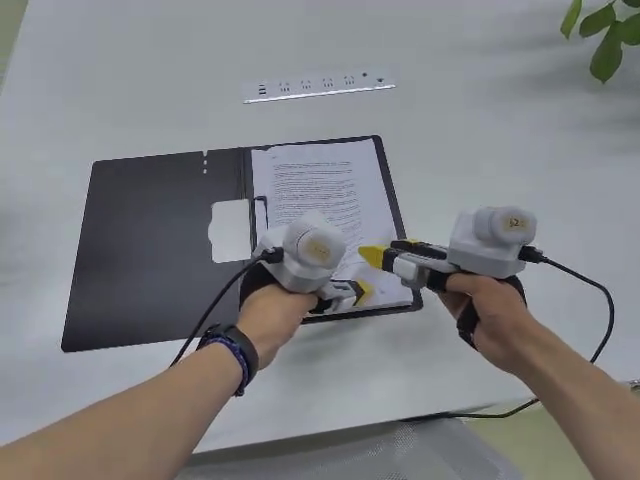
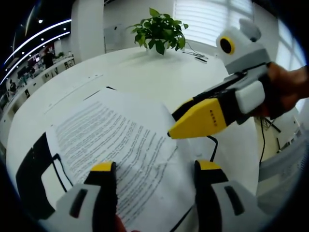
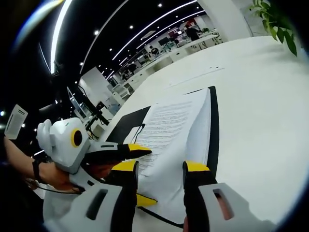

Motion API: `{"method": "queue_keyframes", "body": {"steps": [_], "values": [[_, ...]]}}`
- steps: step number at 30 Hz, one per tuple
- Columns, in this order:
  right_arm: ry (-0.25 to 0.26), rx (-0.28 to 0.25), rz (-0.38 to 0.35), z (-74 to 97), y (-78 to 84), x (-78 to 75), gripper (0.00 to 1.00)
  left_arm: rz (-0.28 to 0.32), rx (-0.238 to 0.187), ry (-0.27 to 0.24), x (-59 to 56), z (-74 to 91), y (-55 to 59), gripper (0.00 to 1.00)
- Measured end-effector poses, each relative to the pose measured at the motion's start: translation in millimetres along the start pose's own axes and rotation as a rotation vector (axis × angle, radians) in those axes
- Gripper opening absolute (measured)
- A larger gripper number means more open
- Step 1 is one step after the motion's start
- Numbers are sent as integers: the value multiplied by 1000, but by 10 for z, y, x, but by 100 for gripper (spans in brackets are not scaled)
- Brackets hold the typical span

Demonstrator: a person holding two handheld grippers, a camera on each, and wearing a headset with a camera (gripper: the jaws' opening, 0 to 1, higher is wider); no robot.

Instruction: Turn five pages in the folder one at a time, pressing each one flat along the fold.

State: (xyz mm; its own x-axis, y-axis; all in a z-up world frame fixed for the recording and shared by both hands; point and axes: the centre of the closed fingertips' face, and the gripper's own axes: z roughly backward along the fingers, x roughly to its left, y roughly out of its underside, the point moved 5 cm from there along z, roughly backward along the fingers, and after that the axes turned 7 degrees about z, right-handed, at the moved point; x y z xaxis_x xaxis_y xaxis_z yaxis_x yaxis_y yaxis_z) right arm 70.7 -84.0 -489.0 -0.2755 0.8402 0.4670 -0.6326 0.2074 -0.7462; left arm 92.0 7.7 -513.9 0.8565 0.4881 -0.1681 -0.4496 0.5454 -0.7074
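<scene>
One black folder (image 1: 150, 250) lies open and flat on the white tabletop (image 1: 120, 80), near the front edge before the person. There are two hand-held grippers, one white power strip (image 1: 320, 84) set in the table beyond the folder, and one green leafy plant (image 1: 605, 35) at the far right corner.

The folder's left half is a bare dark cover with a pale rectangular patch (image 1: 232, 232) beside the spine. Its right half carries a stack of white sheets of dense printed text (image 1: 320, 185). In the right gripper view the top sheet (image 3: 176, 130) bows upward along its outer edge.

Both grippers hang over the near right corner of the stack. The left gripper (image 1: 352, 292) points right across the bottom of the page. Its yellow-tipped jaws are spread apart, with the printed sheet (image 2: 125, 145) lying beneath and between them in the left gripper view. The right gripper (image 1: 373, 257) points left toward it from just outside the folder's edge. Its jaws are also spread wide, with the raised corner of the sheet showing in the gap. The tips of the two grippers sit just beside each other.
</scene>
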Motion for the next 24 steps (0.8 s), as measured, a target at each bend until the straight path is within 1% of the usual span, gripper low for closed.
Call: {"method": "queue_keyframes", "body": {"steps": [3,8,10,15,19,22,24], "values": [[3,-13,-16,15,-4,-25,31,-2,1,5,-4,7,5,67],[8,-55,-64,84,-15,-73,23,2,2,12,-20,16,6,68],[10,-63,-77,110,-8,-82,19,4,3,14,-26,20,7,69],[9,-87,-116,158,1,-115,5,4,8,25,-46,31,15,71],[-8,-101,-146,182,2,-91,3,8,11,42,-75,37,7,74],[-13,-103,-152,186,1,-74,1,15,6,50,-103,66,-11,76],[-21,-102,-156,180,1,-67,0,7,-1,54,-137,104,-32,76]]}}
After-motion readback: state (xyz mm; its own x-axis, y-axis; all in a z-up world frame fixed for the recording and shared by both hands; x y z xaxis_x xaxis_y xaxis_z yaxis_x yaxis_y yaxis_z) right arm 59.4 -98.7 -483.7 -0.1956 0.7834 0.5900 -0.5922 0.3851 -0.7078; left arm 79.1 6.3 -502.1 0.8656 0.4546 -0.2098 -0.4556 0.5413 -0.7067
